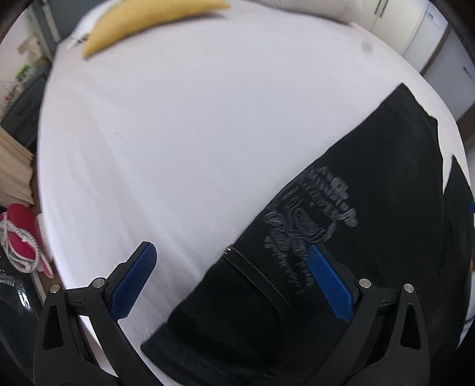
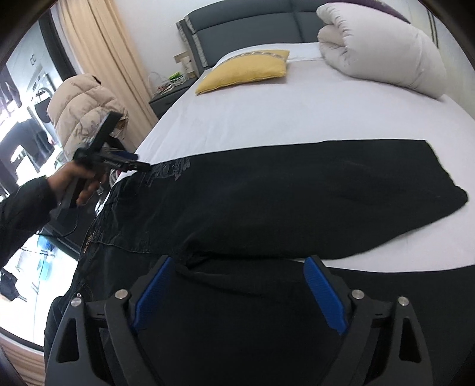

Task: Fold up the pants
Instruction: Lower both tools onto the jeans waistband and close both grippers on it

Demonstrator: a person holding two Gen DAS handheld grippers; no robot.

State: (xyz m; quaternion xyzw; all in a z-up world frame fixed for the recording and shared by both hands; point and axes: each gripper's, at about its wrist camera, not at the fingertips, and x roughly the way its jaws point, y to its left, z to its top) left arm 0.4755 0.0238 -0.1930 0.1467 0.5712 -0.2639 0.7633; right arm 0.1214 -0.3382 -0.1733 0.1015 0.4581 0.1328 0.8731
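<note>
Black pants (image 2: 282,193) lie flat across the white bed (image 2: 297,112), waist at the left and legs running right. A grey print (image 1: 308,225) and a zip pocket (image 1: 258,276) mark the upper part of the pants (image 1: 371,207). My left gripper (image 1: 231,248) hangs open above the edge of the pants near that print; the right wrist view shows it (image 2: 139,164) in a hand at the waist end. My right gripper (image 2: 240,261) stands open over the near leg by the crotch. Dark cloth lies between its blue pads (image 2: 323,294), and they are not pressing on it.
A yellow pillow (image 2: 246,71) and a rolled white duvet (image 2: 380,50) sit near the grey headboard (image 2: 252,20). A beige puffer jacket (image 2: 83,112) and a nightstand (image 2: 169,95) stand left of the bed. A pink shoe (image 1: 20,234) lies on the floor.
</note>
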